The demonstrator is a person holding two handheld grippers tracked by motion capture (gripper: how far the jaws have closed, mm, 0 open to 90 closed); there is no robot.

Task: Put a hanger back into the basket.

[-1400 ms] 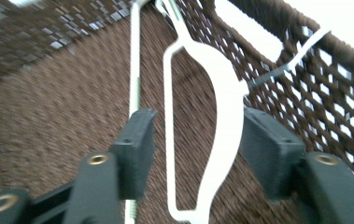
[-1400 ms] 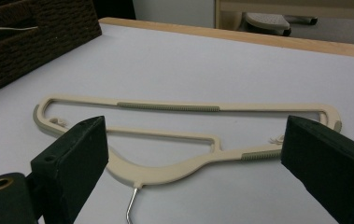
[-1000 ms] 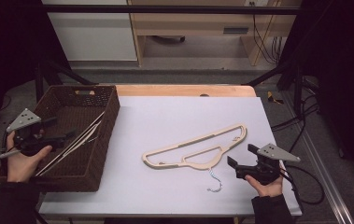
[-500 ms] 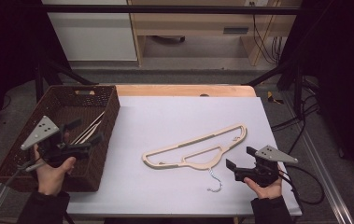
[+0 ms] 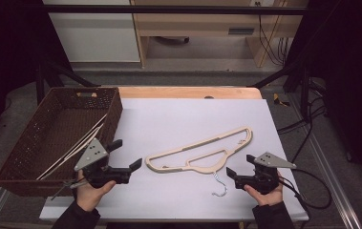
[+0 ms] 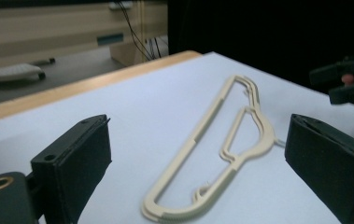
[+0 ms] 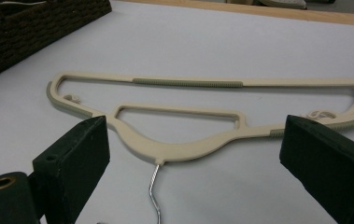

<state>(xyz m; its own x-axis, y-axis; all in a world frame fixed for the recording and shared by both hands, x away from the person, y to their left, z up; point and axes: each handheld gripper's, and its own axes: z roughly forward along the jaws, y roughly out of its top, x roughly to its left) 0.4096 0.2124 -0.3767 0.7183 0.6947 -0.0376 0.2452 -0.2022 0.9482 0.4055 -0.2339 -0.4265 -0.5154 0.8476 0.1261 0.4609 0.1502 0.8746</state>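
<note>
Flat, hanger point(image 5: 202, 152) lies between both open claws, untouched.

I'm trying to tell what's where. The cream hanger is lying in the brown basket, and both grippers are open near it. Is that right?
Not quite. The cream hanger lies flat on the white table, to the right of the brown basket, as the high view shows. The basket holds thin pale sticks instead. The rest is right: the left gripper and right gripper are both open near the hanger.
</note>
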